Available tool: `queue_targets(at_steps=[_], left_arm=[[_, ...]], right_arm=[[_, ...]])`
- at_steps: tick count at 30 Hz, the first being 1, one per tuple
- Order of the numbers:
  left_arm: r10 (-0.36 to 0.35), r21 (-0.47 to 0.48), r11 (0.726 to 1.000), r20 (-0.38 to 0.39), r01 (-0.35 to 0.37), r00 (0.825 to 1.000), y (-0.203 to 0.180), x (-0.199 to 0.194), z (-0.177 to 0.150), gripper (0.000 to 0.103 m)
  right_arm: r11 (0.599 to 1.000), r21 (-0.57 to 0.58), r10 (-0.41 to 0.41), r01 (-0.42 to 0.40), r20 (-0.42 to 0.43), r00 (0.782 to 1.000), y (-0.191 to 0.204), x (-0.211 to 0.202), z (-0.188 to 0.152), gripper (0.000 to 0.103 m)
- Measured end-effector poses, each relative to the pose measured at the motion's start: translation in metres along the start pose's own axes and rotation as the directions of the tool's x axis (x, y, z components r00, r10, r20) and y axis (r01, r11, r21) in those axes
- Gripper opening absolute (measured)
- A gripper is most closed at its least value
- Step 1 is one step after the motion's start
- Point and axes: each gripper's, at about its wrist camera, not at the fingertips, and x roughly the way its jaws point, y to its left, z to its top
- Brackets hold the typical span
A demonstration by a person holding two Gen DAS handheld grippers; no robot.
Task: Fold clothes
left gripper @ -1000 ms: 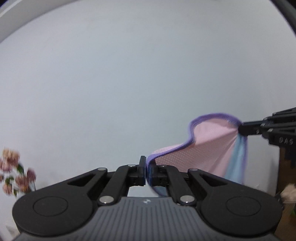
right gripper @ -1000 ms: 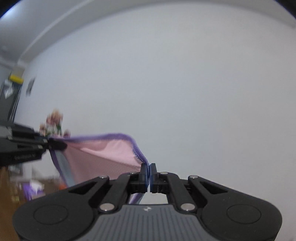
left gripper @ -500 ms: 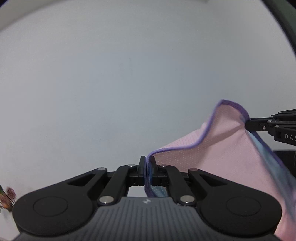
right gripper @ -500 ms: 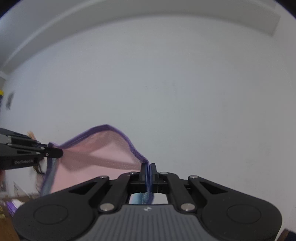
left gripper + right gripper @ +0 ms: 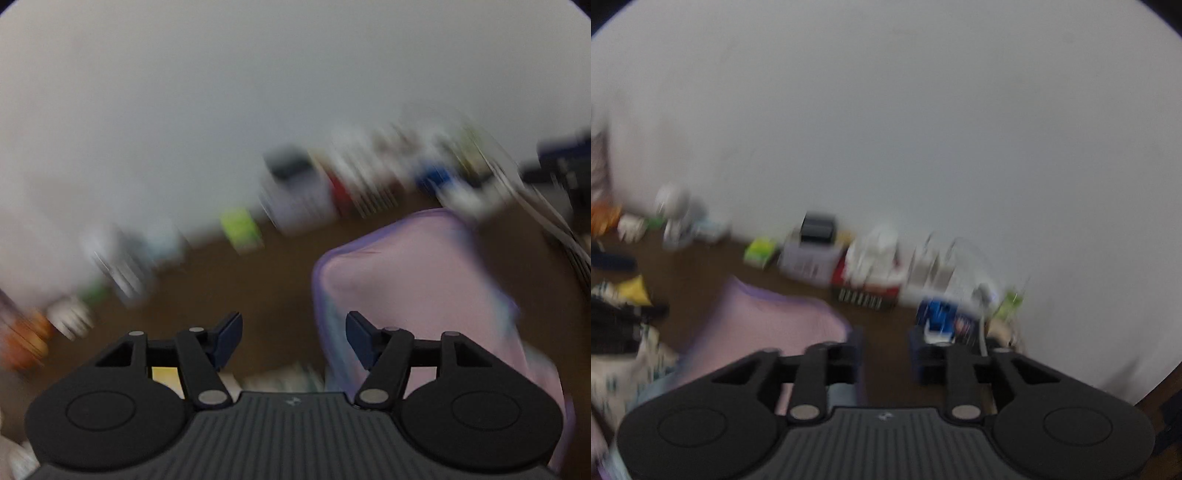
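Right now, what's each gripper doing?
Left gripper: fingers opening, nothing between them; pink cloth beside it.
Right gripper: fingers opening, nothing held.

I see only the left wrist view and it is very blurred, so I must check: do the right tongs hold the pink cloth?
Observer: No. The right tongs are opening, and only the brown table shows between them.
Operator: Where is the cloth, seen from there?
Observer: The pink cloth is to their left, its purple edge just behind the left finger.
Operator: Is anything close on the other side?
Observer: A blue object stands on the table beyond the right finger.
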Motion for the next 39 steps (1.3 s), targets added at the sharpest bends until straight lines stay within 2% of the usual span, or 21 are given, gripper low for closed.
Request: queue_targets(at_steps=[1, 3, 6, 10, 12, 13, 14, 15, 16, 18, 21, 23, 25, 26, 27, 28, 30, 31, 33, 36, 39], left_arm=[[-0.027, -0.013, 1.0, -0.017, 0.027, 0.999, 0.005, -0.011, -0.019, 0.064], [-0.102, -0.058, 0.993, -0.037, 0.1, 0.994, 0.014, -0.034, -0.06, 0.073], [-0.211, -0.096, 0.974, -0.052, 0.206, 0.976, 0.013, -0.069, -0.117, 0.077], [-0.266, -0.151, 0.955, -0.053, 0.256, 0.962, -0.011, -0.086, -0.166, 0.074], [-0.241, -0.177, 0.958, -0.06, 0.227, 0.969, -0.018, -0.086, -0.178, 0.056], [-0.229, -0.186, 0.959, -0.063, 0.214, 0.971, -0.02, -0.085, -0.182, 0.049], [-0.217, -0.189, 0.961, -0.065, 0.201, 0.974, -0.021, -0.083, -0.185, 0.029], [-0.215, -0.194, 0.96, -0.063, 0.2, 0.974, -0.021, -0.081, -0.186, 0.011], [-0.227, -0.202, 0.956, -0.058, 0.211, 0.972, -0.02, -0.08, -0.186, 0.006], [-0.249, -0.218, 0.948, -0.046, 0.233, 0.967, -0.019, -0.076, -0.184, 0.002], [-0.274, -0.263, 0.929, -0.015, 0.261, 0.962, -0.016, -0.062, -0.176, 0.004], [-0.252, -0.294, 0.925, -0.005, 0.239, 0.968, -0.009, -0.059, -0.169, 0.008], [-0.218, -0.3, 0.929, 0.028, 0.217, 0.975, 0.0, -0.068, -0.164, 0.019], [-0.184, -0.294, 0.937, 0.047, 0.19, 0.982, 0.005, -0.074, -0.162, 0.036], [-0.135, -0.283, 0.948, 0.059, 0.146, 0.989, 0.008, -0.078, -0.16, 0.043], [-0.091, -0.279, 0.955, 0.057, 0.104, 0.994, 0.011, -0.079, -0.16, 0.043], [-0.09, -0.285, 0.954, 0.011, 0.09, 0.996, 0.014, -0.076, -0.161, 0.041], [-0.124, -0.296, 0.948, -0.012, 0.115, 0.992, 0.013, -0.075, -0.163, 0.041], [-0.239, -0.313, 0.922, 0.005, 0.228, 0.971, -0.001, -0.084, -0.169, 0.043], [-0.328, -0.271, 0.901, 0.085, 0.339, 0.941, -0.033, -0.108, -0.178, 0.051], [-0.362, -0.144, 0.916, 0.11, 0.375, 0.926, -0.072, -0.119, -0.186, 0.051]], right_arm=[[1.0, -0.012, 0.022, -0.023, -0.01, 1.0, 0.004, -0.004, -0.012, 0.054], [0.992, -0.032, 0.121, -0.121, -0.029, 0.992, 0.019, -0.028, -0.033, 0.066], [0.951, -0.086, 0.287, -0.296, -0.1, 0.953, 0.045, -0.07, -0.092, 0.067], [0.931, -0.041, 0.351, -0.362, -0.158, 0.923, 0.075, -0.085, -0.145, 0.064], [0.925, -0.012, 0.372, -0.38, -0.174, 0.912, 0.086, -0.091, -0.167, 0.06], [0.929, -0.008, 0.364, -0.37, -0.164, 0.917, 0.089, -0.089, -0.172, 0.058], [0.93, -0.005, 0.362, -0.368, -0.167, 0.917, 0.092, -0.084, -0.175, 0.056], [0.93, -0.003, 0.361, -0.366, -0.17, 0.917, 0.096, -0.08, -0.178, 0.049], [0.931, 0.0, 0.359, -0.364, -0.173, 0.917, 0.099, -0.075, -0.181, 0.031], [0.934, 0.004, 0.353, -0.358, -0.176, 0.919, 0.106, -0.066, -0.186, 0.009], [0.95, -0.012, 0.305, -0.311, -0.161, 0.939, 0.108, -0.055, -0.184, 0.004], [0.979, -0.048, 0.186, -0.196, -0.16, 0.969, 0.107, -0.038, -0.176, 0.004], [0.997, -0.052, 0.051, -0.06, -0.16, 0.986, 0.096, -0.022, -0.167, 0.006], [0.999, -0.028, 0.03, -0.035, -0.169, 0.985, 0.089, -0.02, -0.164, 0.006], [0.998, -0.004, 0.059, -0.06, -0.155, 0.986, 0.086, -0.028, -0.162, 0.006], [0.996, 0.019, 0.088, -0.086, -0.14, 0.986, 0.082, -0.036, -0.161, 0.011], [0.988, 0.058, 0.151, -0.146, -0.11, 0.982, 0.077, -0.052, -0.159, 0.016], [0.978, 0.049, 0.206, -0.202, -0.1, 0.973, 0.082, -0.062, -0.159, 0.028], [0.954, 0.01, 0.297, -0.298, -0.105, 0.949, 0.095, -0.08, -0.165, 0.04], [0.951, -0.047, 0.3, -0.305, -0.087, 0.95, 0.103, -0.106, -0.179, 0.044], [0.961, -0.002, 0.274, -0.276, -0.092, 0.957, 0.089, -0.117, -0.196, 0.046]])
